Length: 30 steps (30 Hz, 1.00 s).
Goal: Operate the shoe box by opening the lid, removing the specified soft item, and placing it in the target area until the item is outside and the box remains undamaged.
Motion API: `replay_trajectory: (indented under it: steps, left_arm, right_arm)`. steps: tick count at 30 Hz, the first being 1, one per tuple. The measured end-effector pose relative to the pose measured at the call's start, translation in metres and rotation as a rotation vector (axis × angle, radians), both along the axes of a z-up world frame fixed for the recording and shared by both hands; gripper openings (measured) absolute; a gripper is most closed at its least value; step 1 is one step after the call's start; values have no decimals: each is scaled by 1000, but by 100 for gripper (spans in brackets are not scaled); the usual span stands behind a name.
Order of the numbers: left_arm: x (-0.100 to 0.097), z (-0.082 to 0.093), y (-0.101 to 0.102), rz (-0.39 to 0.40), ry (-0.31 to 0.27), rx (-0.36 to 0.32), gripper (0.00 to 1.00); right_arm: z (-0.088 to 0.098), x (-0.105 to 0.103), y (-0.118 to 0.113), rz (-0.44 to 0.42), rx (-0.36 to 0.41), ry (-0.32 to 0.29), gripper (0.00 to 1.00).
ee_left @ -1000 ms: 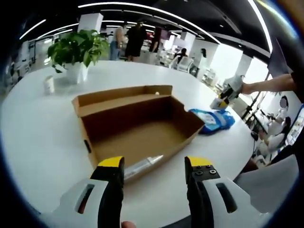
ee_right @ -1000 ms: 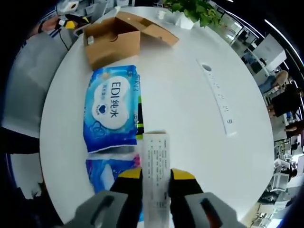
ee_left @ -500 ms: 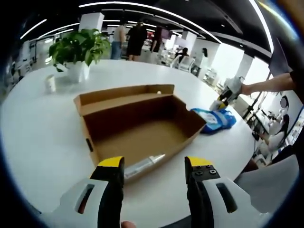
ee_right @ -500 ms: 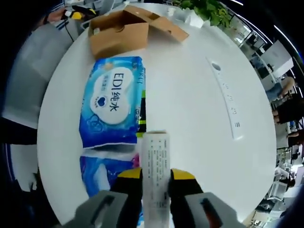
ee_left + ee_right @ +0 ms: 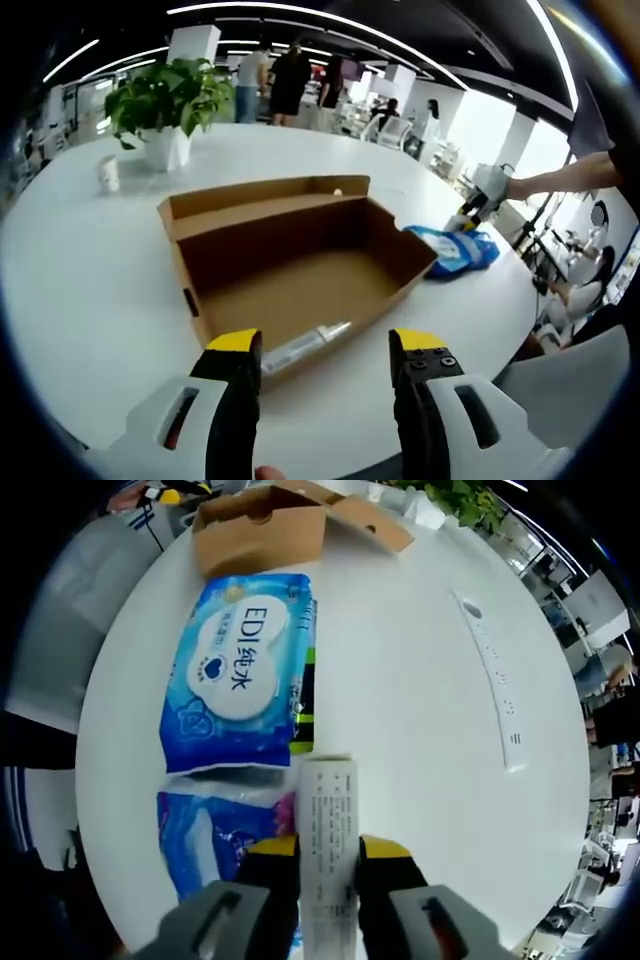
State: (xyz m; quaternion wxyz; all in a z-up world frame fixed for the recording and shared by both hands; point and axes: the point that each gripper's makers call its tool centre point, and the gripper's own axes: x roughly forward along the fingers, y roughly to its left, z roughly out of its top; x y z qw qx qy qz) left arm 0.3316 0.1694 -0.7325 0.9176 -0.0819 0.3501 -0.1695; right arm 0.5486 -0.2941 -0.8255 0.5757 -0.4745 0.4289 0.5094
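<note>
Since the earlier frames, the right gripper [image 5: 328, 858] had moved closer over the blue wipes pack [image 5: 240, 670], which loomed larger in the right gripper view, while the left gripper view barely changed. The right gripper stayed clamped on a narrow white printed box [image 5: 328, 840]. The wipes pack lay flat on the white desk [image 5: 420, 700], outside the cardboard shoe box [image 5: 262, 535], with a second blue packet [image 5: 215, 825] just below it. In the left gripper view, the left gripper [image 5: 325, 350] hovered with its jaws apart, holding nothing, before the open shoe box [image 5: 290, 262]. A pale tube-like item [image 5: 300, 347], possibly a wrapped stick, lay at the box's near edge. A potted plant [image 5: 165, 105] stood beyond.
</note>
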Motion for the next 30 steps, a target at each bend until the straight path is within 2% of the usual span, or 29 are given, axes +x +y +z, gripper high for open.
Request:
replay_trajectory:
  steps: [15,30]
  left_arm:
    - [0,-2,2,1,7,7,52]
    - [-1,-1,2,1,5,12,52]
  right_arm:
    - [-10,-1,-8,10,-26,17,17]
    - [-11,1,-10,17,-42,23,18]
